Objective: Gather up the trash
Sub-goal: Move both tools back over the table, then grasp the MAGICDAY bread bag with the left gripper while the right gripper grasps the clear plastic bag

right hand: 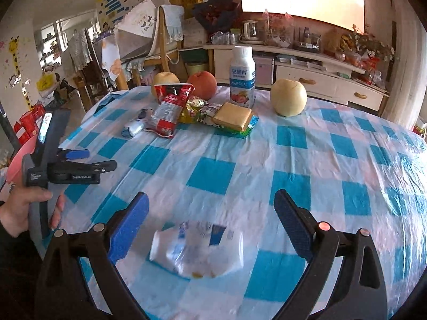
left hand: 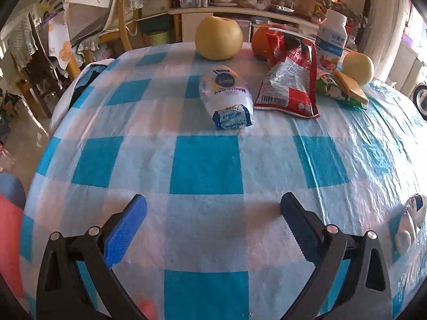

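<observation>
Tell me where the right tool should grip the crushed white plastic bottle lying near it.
Grip the crushed white plastic bottle across its flattened middle, coming from above. It lies on its side between the open right tool fingers, neck pointing left.

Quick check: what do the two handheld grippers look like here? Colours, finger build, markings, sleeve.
Both are alike: the left gripper and right gripper have black plastic linkage arms with silver pivot pins and blue ribbed finger pads. From the side, the left unit's black body carries small white lettering, too small to read reliably. The hand holding it wears a dark sleeve.
</observation>
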The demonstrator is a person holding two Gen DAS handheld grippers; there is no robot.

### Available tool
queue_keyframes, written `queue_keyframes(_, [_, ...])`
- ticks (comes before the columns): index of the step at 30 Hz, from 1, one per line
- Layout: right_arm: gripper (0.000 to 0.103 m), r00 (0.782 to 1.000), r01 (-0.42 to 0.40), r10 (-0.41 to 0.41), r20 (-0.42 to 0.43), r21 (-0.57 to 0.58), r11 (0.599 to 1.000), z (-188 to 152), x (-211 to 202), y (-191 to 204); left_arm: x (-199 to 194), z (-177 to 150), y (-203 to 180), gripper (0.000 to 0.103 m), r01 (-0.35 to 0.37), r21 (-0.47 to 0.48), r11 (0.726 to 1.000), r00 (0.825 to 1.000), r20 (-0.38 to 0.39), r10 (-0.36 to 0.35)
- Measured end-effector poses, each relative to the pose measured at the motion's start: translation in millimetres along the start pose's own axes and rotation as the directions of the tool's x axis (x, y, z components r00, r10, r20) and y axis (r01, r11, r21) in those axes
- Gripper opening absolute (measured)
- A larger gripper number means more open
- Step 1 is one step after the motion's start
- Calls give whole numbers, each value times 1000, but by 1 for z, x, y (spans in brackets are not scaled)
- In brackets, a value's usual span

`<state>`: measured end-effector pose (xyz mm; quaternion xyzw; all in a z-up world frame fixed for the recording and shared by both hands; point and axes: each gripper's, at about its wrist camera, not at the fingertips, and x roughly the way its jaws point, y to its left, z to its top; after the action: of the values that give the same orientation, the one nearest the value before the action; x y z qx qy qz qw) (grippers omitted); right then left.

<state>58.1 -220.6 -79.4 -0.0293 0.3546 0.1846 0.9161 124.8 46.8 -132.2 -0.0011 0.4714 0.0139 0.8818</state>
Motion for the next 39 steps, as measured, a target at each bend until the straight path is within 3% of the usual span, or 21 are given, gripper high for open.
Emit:
queue_keyframes(7, [95,999,-12,13,-42,27,1000,3,14,-8,0,1,2,99,20,14,1000,1000,-7,-20])
queue_keyframes(10, [95,999,-16,17,-51,24,1000,5,19,-7,4,16,6,99,50,-10,999,999,-13,-51])
queue_keyframes(15, [95,999,-14,14,-41,13,1000,16,27,-6,10,59,0,99,111,-20,994,992,55,-110])
queue_keyframes(22, [95,998,-17,20,-66,36,999,16,32,-13,43,91,-17,99,37,44,998,998,43,-39])
queue_keyframes(28, [95,997,-20,23,-70,35,999,15,31,-13,61,90,-5,99,47,-2,999,999,2,-47])
queue_keyframes(35, [95,997,-17,20,-80,39,999,13,33,-13,65,94,-5,97,45,10,999,999,1,-45])
queue_keyframes(36, [95,996,-17,20,-83,41,999,13,33,-14,64,94,-5,95,45,11,999,999,4,-45])
queue_keyframes(38, [95,996,-17,20,-86,43,999,13,34,-14,61,92,-7,80,36,15,999,999,19,-36])
queue_keyframes(39, [95,996,-17,21,-87,44,999,12,34,-14,59,92,-8,67,28,19,999,999,32,-29])
